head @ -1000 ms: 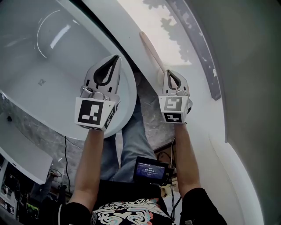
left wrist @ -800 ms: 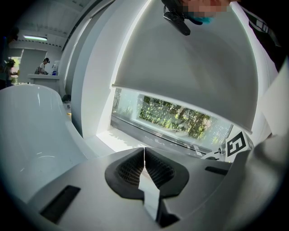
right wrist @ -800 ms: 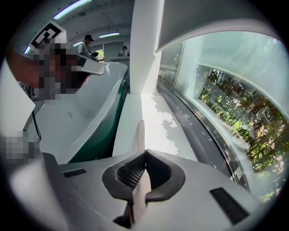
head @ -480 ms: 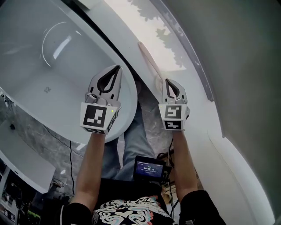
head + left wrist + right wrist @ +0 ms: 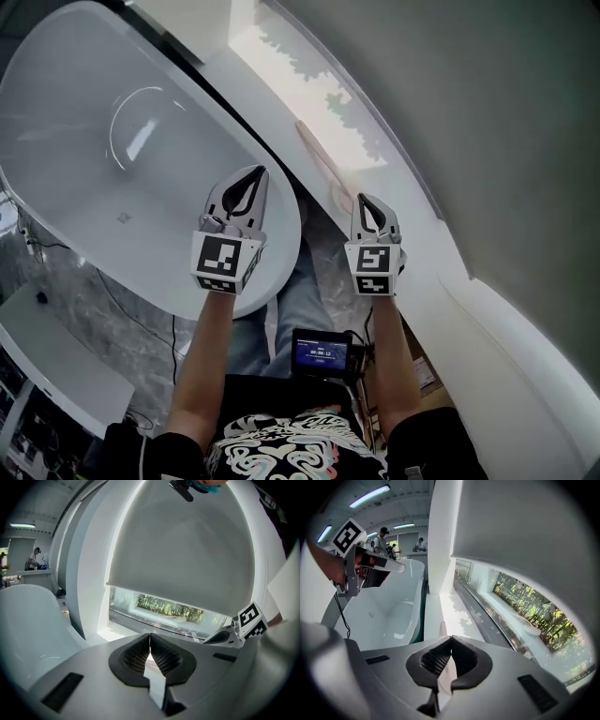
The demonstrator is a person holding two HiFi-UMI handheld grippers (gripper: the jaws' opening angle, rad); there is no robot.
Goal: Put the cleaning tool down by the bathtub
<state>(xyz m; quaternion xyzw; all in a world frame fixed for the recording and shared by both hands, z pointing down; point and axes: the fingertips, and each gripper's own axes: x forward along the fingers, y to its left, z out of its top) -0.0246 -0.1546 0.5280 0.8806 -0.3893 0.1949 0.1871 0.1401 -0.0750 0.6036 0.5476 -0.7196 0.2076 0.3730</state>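
A long pale cleaning tool (image 5: 323,164) lies on the white ledge (image 5: 281,84) between the bathtub (image 5: 94,141) and the window. My right gripper (image 5: 364,199) hovers at the tool's near, wider end with its jaws shut and nothing between them. In the right gripper view the tool's far end (image 5: 442,629) shows just past the right gripper (image 5: 451,640), and more of it shows through the gap behind the tips. My left gripper (image 5: 255,172) is shut and empty over the near rim of the tub. Its closed tips (image 5: 150,634) point toward the window.
A long window (image 5: 520,606) with a roller blind (image 5: 187,550) runs along the ledge. A grey marble floor (image 5: 328,272) lies under my arms, with a white curved wall (image 5: 506,347) to the right. People stand at a counter (image 5: 393,545) beyond the tub.
The head view has drawn back, so more of the bathtub shows. Both grippers stay shut and side by side. The tool lies in the same place on the ledge.
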